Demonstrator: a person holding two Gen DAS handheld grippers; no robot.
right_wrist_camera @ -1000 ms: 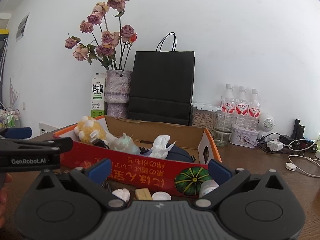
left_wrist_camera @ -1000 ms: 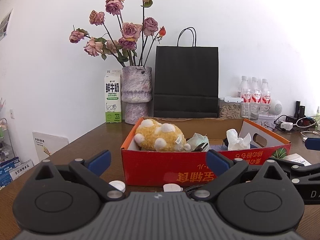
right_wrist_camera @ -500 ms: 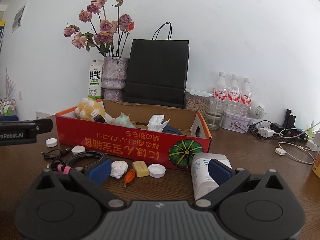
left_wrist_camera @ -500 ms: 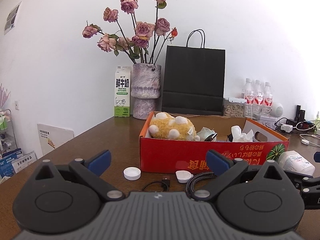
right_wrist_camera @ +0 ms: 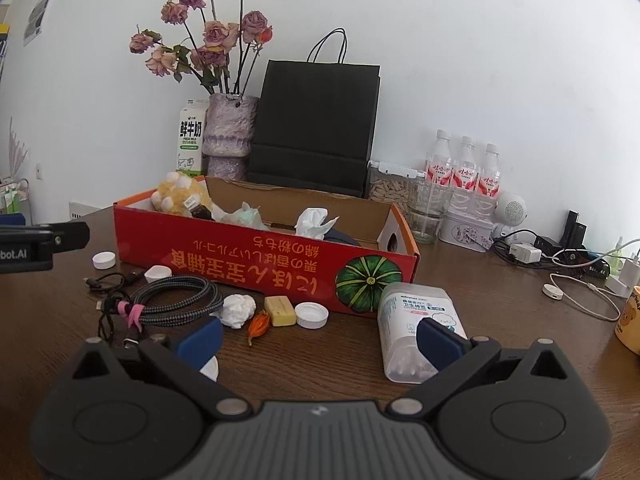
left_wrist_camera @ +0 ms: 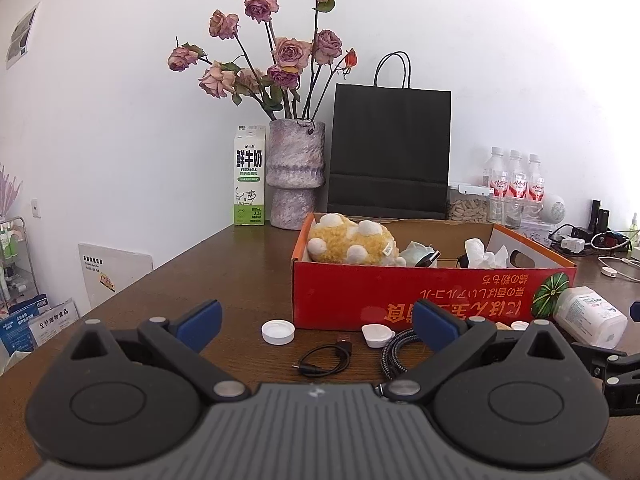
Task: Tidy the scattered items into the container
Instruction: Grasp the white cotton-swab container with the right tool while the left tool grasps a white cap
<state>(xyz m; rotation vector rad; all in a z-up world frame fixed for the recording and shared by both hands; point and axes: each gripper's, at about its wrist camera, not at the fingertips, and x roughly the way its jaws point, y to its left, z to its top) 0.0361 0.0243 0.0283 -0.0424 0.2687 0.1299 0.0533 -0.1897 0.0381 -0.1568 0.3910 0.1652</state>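
Observation:
A red cardboard box (right_wrist_camera: 256,256) (left_wrist_camera: 400,292) stands on the brown table, holding a yellow plush toy (left_wrist_camera: 352,242), crumpled tissue (right_wrist_camera: 314,222) and other bits. In front of it lie a coiled braided cable (right_wrist_camera: 172,300), a thin black cable (left_wrist_camera: 324,360), white caps (left_wrist_camera: 278,332) (right_wrist_camera: 311,315), a tissue ball (right_wrist_camera: 239,309), a yellow soap bar (right_wrist_camera: 280,310), an orange scrap (right_wrist_camera: 258,324) and a cotton-swab tub (right_wrist_camera: 412,332) on its side. My left gripper (left_wrist_camera: 316,320) is open and empty, short of the thin cable. My right gripper (right_wrist_camera: 318,338) is open and empty, its right finger at the tub.
Behind the box stand a vase of dried roses (left_wrist_camera: 294,176), a milk carton (left_wrist_camera: 249,176), a black paper bag (left_wrist_camera: 390,152) and water bottles (right_wrist_camera: 464,168). Chargers and cables (right_wrist_camera: 560,264) lie at the right. A yellow mug (right_wrist_camera: 630,320) sits at the right edge.
Both grippers have pulled back from the box and risen, so the scattered items in front of it now show. Both stay open and empty.

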